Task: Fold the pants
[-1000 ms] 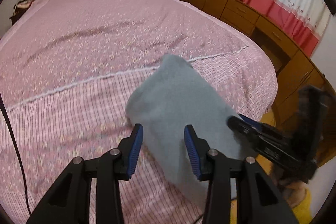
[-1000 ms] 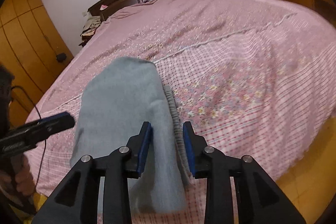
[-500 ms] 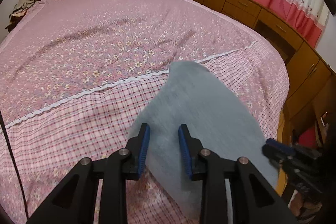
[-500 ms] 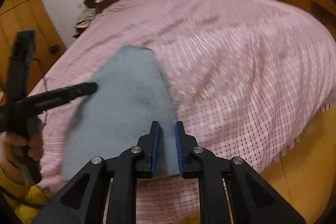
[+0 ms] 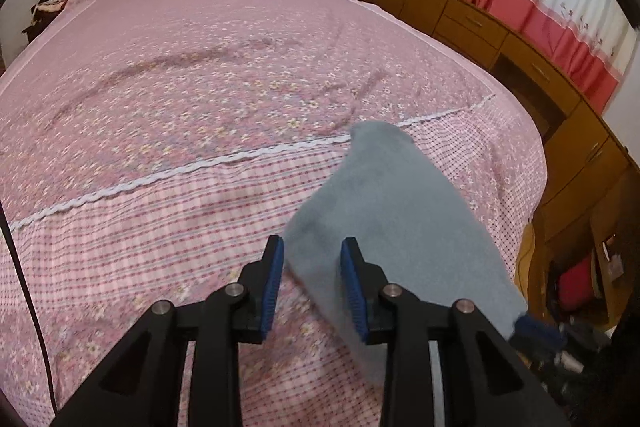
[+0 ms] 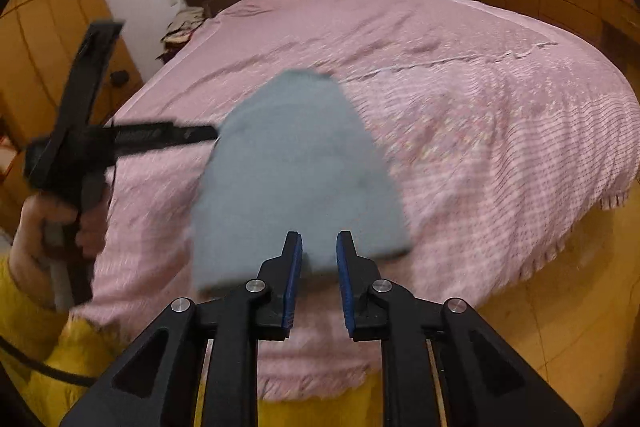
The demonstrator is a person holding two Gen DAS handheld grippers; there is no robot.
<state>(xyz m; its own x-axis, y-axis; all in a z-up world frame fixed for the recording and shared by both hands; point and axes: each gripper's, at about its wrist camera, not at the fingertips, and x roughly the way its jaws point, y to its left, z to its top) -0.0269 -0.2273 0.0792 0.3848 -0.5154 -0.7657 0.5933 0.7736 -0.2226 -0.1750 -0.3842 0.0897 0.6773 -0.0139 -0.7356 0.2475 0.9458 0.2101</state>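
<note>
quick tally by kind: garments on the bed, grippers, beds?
Grey pants: 1
Grippers: 2, the left gripper and the right gripper
Bed: 1
Total: 4

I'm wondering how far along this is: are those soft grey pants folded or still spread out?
Folded. The soft grey pants lie as one narrow strip on the pink patterned bedspread, no separate legs showing.

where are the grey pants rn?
The grey pants lie folded on the checked foot end of the bed, near its right corner in the left wrist view, just below the white lace strip.
</note>
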